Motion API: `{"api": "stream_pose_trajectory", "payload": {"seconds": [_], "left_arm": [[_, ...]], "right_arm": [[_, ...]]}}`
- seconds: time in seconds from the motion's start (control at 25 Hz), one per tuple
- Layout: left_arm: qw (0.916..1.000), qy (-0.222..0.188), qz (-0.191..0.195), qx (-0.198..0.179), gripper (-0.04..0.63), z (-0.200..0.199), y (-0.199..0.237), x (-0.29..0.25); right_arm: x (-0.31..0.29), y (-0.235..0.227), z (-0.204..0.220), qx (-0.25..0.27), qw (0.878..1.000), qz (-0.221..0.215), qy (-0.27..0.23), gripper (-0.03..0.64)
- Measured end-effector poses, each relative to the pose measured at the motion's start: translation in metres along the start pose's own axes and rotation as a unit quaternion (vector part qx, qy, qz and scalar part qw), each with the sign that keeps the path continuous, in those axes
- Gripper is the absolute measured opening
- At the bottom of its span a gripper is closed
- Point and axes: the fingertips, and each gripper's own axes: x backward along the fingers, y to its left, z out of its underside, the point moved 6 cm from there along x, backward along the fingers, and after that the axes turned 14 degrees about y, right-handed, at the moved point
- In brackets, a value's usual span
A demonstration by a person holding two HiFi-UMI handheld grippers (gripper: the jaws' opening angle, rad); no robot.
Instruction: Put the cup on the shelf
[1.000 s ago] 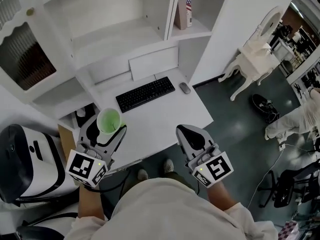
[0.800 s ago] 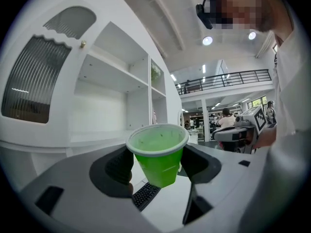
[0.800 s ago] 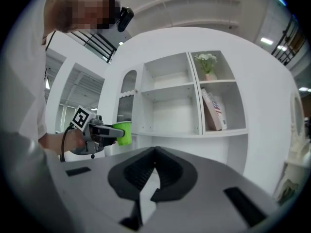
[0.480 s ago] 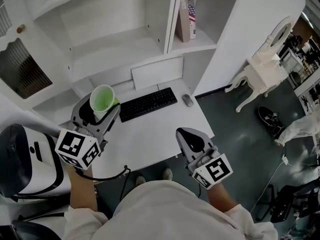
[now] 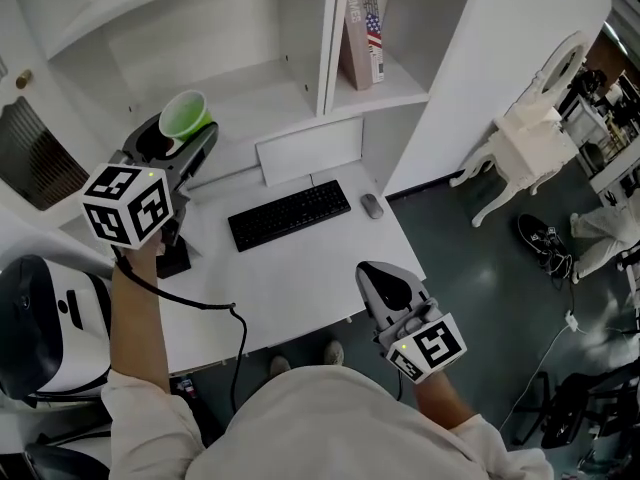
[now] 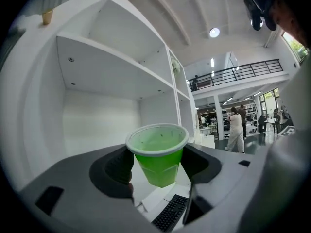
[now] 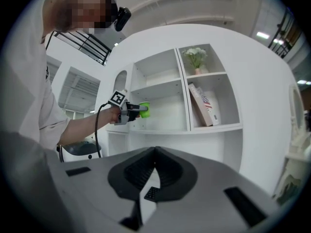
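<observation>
A translucent green cup [image 5: 183,113] stands upright between the jaws of my left gripper [image 5: 178,136], which is shut on it. The cup hangs in the air just in front of the white shelf [image 5: 262,80], at about the height of its lower board. In the left gripper view the cup [image 6: 158,147] fills the middle, gripped at both sides, with the shelf bay behind it. My right gripper [image 5: 388,290] is low over the desk's front edge, shut with nothing in it. The right gripper view shows the cup [image 7: 144,109] from afar against the shelf [image 7: 165,129].
On the white desk [image 5: 300,268] lie a black keyboard [image 5: 290,214], a grey mouse [image 5: 371,205] and a small black item [image 5: 172,258]. Books [image 5: 362,28] lean in the right shelf bay. A white chair [image 5: 525,138] stands at the right.
My left gripper has carried the cup up from the desk's near left edge and away from me, to the front of the shelf. My right gripper has shifted only slightly.
</observation>
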Motion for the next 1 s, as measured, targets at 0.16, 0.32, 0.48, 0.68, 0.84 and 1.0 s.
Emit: {"api": "stream_pose_trajectory", "payload": {"seconds": [0.16, 0.32, 0.48, 0.68, 0.84, 1.0], "left_arm": [[0.9999, 0.006, -0.012, -0.005, 0.304, -0.012, 0.012, -0.016], [0.9997, 0.015, -0.020, -0.003, 0.304, -0.021, 0.023, -0.030], [0.9994, 0.023, -0.026, 0.004, 0.304, -0.028, 0.034, -0.045], [0.9988, 0.029, -0.035, 0.014, 0.304, -0.030, 0.048, -0.062], [0.9984, 0.036, -0.038, 0.019, 0.304, -0.032, 0.056, -0.077], [0.9976, 0.050, -0.042, 0.024, 0.304, -0.030, 0.067, -0.095]], "right_arm": [[0.002, -0.007, 0.004, -0.005, 1.000, 0.005, 0.002, 0.004], [0.003, -0.011, 0.005, -0.007, 1.000, 0.007, 0.002, 0.005], [0.004, -0.015, 0.006, -0.010, 1.000, 0.009, 0.002, 0.005], [0.008, -0.020, 0.009, -0.014, 1.000, 0.018, 0.003, 0.005], [0.013, -0.024, 0.011, -0.016, 0.999, 0.027, 0.005, 0.005], [0.019, -0.030, 0.013, -0.019, 0.999, 0.037, 0.006, 0.003]]}}
